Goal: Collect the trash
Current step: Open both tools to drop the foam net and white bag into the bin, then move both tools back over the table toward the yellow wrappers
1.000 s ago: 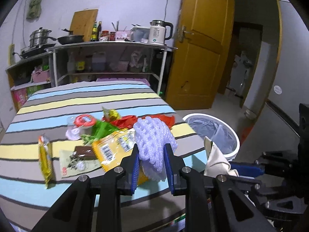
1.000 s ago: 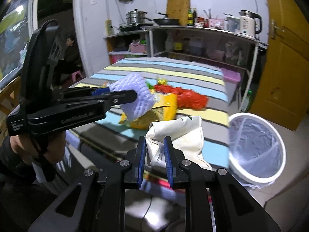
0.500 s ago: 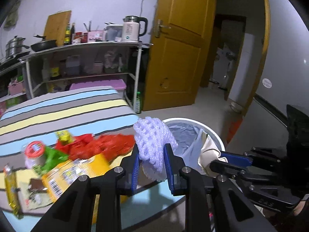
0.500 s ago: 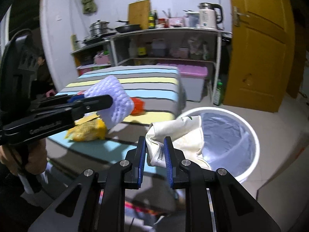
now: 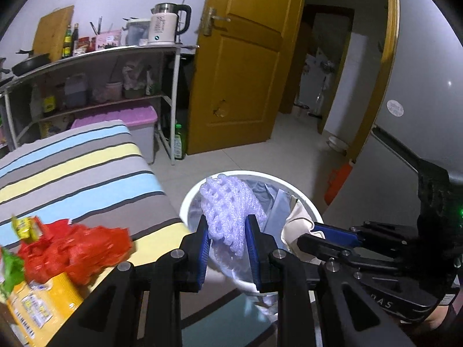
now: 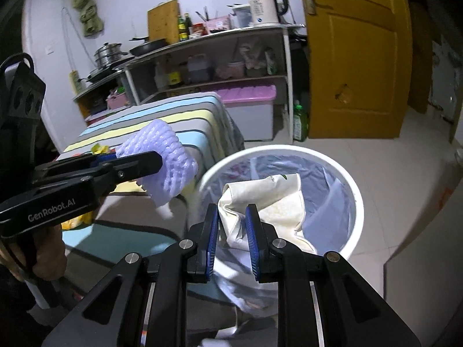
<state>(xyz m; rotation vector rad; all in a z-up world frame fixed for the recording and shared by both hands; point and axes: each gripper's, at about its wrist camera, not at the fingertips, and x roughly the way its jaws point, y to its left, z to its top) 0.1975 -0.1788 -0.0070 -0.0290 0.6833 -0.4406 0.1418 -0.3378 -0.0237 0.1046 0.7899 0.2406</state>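
Note:
My left gripper (image 5: 227,248) is shut on a white foam fruit net (image 5: 228,211), held over the near rim of the white trash bin (image 5: 306,202). In the right wrist view the same foam net (image 6: 165,162) hangs from the left gripper (image 6: 156,160) just left of the bin (image 6: 354,202). My right gripper (image 6: 231,240) is shut on a crumpled cream paper bag (image 6: 269,202) that hangs over the bin's lined opening. That cream bag (image 5: 298,222) also shows beside the right gripper (image 5: 306,240) in the left wrist view.
A striped table (image 5: 72,179) at the left holds a red plastic bag (image 5: 72,248), a yellow packet (image 5: 37,306) and green wrappers. Behind stand a metal shelf (image 5: 115,55) with a kettle (image 5: 167,26), a purple-lidded box (image 5: 127,118) and a yellow door (image 5: 246,72).
Both grippers swung right from above the table to the bin, carrying the foam net and the cream bag. The table trash slid to the left of view. Neither grip has changed.

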